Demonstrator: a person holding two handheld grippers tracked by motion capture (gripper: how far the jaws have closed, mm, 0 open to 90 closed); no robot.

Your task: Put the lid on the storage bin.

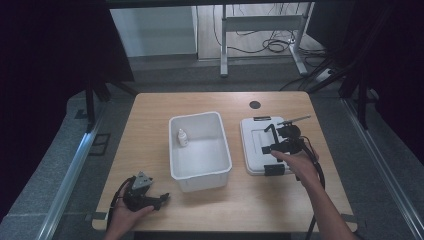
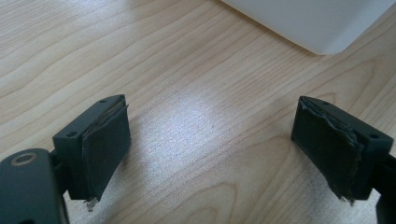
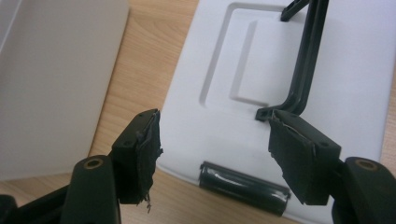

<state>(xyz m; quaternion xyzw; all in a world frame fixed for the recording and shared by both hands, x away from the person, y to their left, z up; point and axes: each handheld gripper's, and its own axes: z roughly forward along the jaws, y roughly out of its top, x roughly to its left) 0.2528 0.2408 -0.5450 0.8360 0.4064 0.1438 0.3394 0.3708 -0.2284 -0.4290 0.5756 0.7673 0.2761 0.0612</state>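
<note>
A white bin (image 1: 220,150) stands mid-table with a small white dropper bottle (image 1: 182,137) upright inside, near its left wall. To the right of the bin lies its white lid (image 1: 252,150), flat, with a black handle (image 1: 271,134) swung up and black latches on its edges. My right gripper (image 1: 286,144) hovers open over the lid. In the right gripper view its jaws (image 3: 215,126) straddle the lid's near edge (image 3: 187,154), between the handle's foot (image 3: 299,79) and a latch (image 3: 243,186). My left gripper (image 1: 154,199) rests open at the front left, with bare wood between its jaws (image 2: 210,116).
The bin's corner (image 2: 322,23) lies just beyond the left gripper. The bin's wall (image 3: 56,84) is close on the left of the right gripper view. A black grommet hole (image 1: 255,104) sits near the table's far edge. A metal desk frame (image 1: 260,25) stands behind the table.
</note>
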